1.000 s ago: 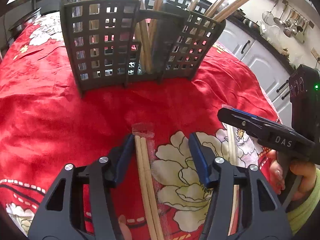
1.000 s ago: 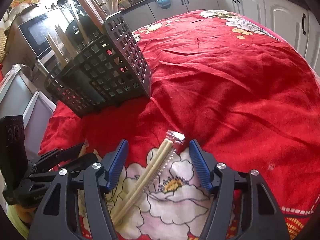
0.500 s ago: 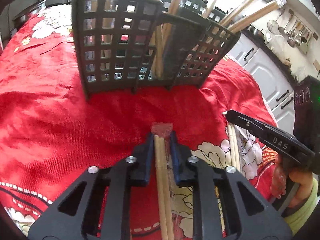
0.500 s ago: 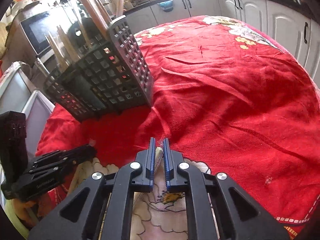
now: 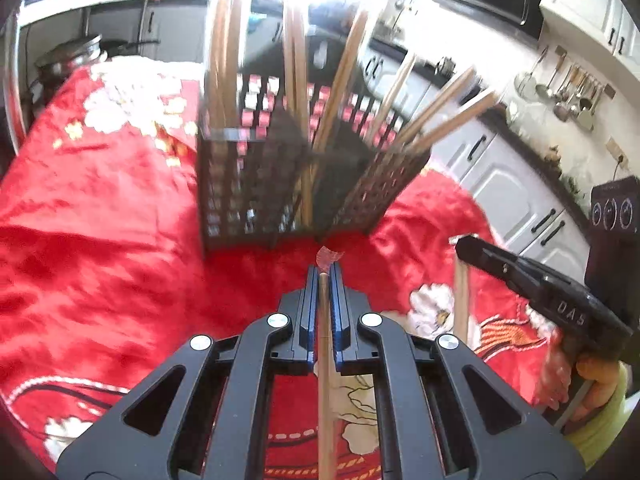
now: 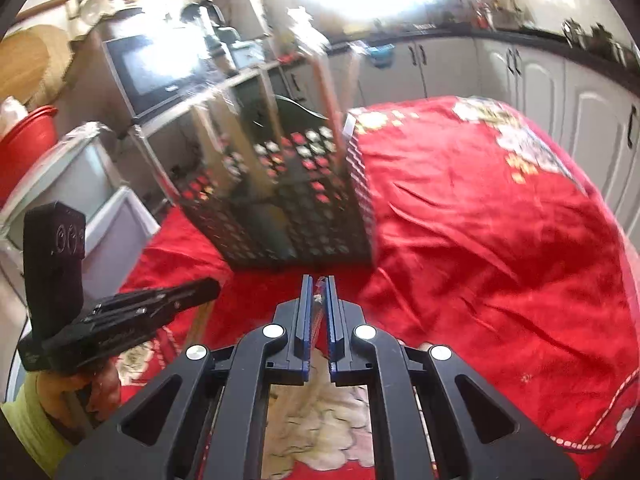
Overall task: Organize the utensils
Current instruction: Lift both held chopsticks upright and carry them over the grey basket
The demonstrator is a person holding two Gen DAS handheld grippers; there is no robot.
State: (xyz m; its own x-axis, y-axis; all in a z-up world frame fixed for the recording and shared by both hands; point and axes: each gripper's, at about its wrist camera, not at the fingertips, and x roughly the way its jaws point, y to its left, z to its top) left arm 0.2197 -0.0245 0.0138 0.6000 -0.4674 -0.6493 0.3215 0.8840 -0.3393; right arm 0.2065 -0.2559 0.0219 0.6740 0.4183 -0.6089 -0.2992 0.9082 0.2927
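Observation:
A dark perforated utensil basket (image 5: 280,184) stands on the red flowered tablecloth (image 5: 100,240) and holds several wrapped chopstick pairs (image 5: 296,60). My left gripper (image 5: 325,276) is shut on a wrapped pair of chopsticks (image 5: 326,380), lifted above the cloth and pointing at the basket. My right gripper (image 6: 316,292) is shut on another wrapped pair of chopsticks (image 6: 318,300), also facing the basket (image 6: 292,208). The right gripper shows at the right of the left wrist view (image 5: 464,246), with its chopsticks (image 5: 462,304) hanging below. The left gripper shows at the left of the right wrist view (image 6: 208,286).
White kitchen cabinets (image 5: 504,192) and hanging ladles (image 5: 568,92) lie beyond the table to the right. A microwave (image 6: 156,68) on a shelf and a red tub (image 6: 28,140) stand behind the basket in the right wrist view. The table's edge drops off at right (image 6: 624,280).
Both grippers went from open around chopstick pairs lying on the cloth to shut on them. Both have since lifted the pairs and tilted up toward the basket.

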